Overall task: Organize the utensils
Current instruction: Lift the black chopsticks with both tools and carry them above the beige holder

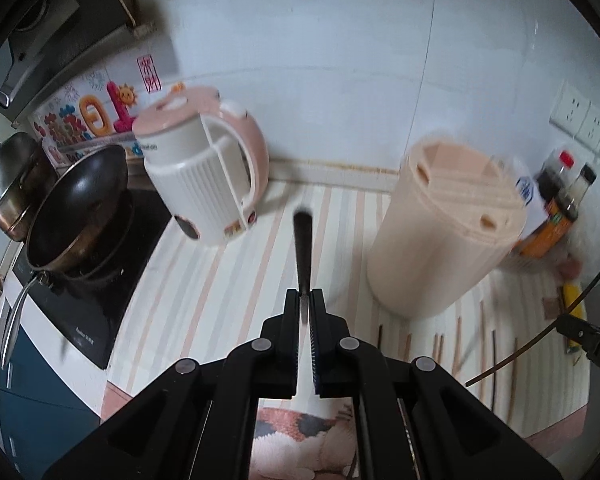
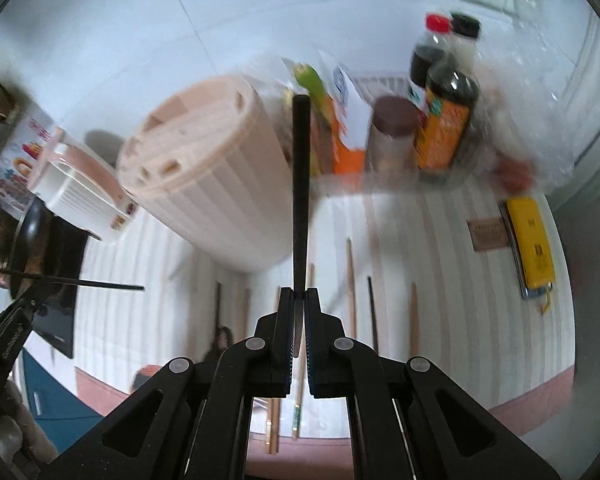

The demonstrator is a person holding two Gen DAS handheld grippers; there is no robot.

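My left gripper (image 1: 304, 300) is shut on a black chopstick (image 1: 302, 248) that points forward above the striped counter. My right gripper (image 2: 299, 298) is shut on another black chopstick (image 2: 301, 192) that points up toward the back. A pink ribbed utensil holder (image 1: 446, 224) with a slotted lid stands on the counter, right of the left gripper; in the right wrist view the holder (image 2: 204, 176) is left of the held chopstick. Several chopsticks (image 2: 352, 280) lie loose on the counter in front of the holder. The left gripper with its chopstick (image 2: 100, 285) shows at the left edge.
A white and pink kettle (image 1: 204, 172) stands left of the holder. A wok (image 1: 80, 208) sits on a black cooktop (image 1: 80, 304) with a steel pot (image 1: 8, 184) behind. Sauce bottles (image 2: 448, 120) and boxes stand at the back wall. A yellow box (image 2: 530, 240) lies at right.
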